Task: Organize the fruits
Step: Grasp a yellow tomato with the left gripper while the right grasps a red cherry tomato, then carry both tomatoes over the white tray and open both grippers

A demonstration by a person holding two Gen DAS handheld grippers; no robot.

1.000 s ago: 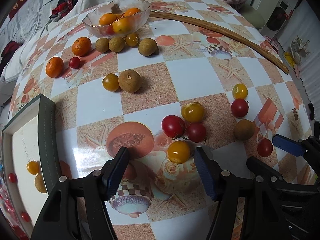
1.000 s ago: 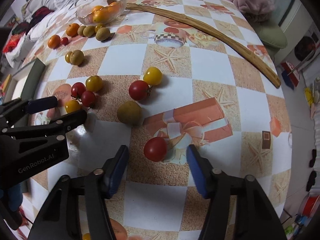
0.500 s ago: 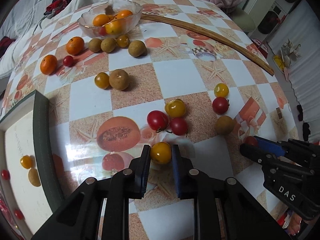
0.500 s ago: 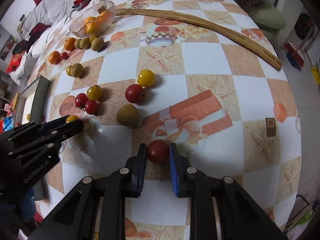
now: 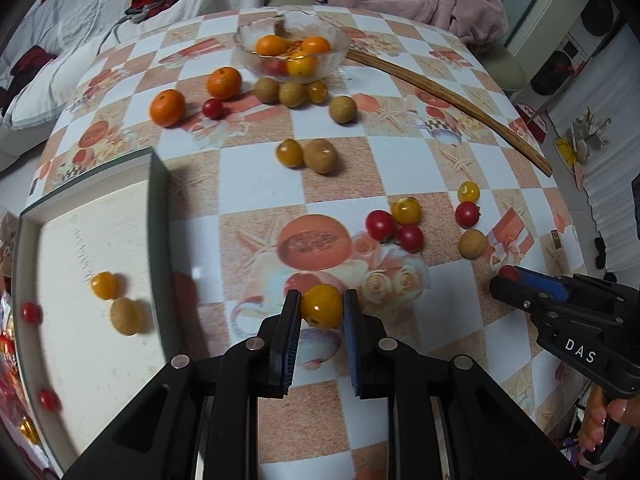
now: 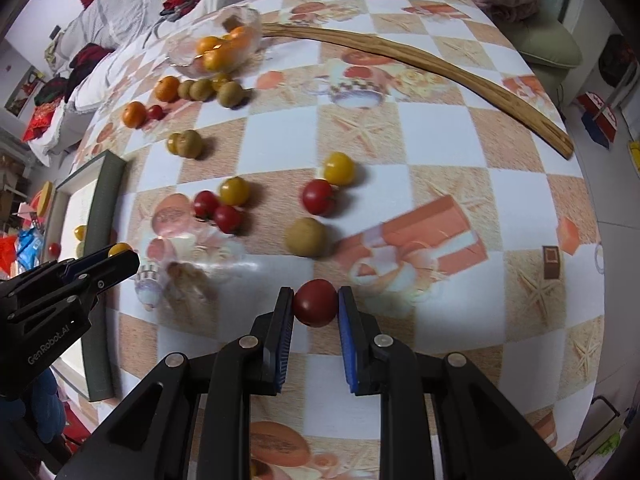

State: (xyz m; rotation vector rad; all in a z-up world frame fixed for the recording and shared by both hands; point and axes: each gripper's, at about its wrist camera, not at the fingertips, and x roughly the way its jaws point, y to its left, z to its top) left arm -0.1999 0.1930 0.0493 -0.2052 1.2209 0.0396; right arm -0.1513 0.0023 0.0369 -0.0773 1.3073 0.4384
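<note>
We see our left gripper (image 5: pixel 321 307) clamped on a yellow tomato (image 5: pixel 322 305), our right gripper (image 6: pixel 315 303) clamped on a red tomato (image 6: pixel 315 302), loose fruit across the checkered table (image 6: pixel 440 128), white tray (image 5: pixel 80 248) at left.

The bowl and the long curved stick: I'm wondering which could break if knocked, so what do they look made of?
The bowl looks like clear glass, possibly plastic: the oranges show through its wall and its rim glints. The long curved stick looks like bare wood or bamboo: tan, matte, with darker streaks along its length like grain. If it is glass, the bowl is probably the breakable one.
</note>
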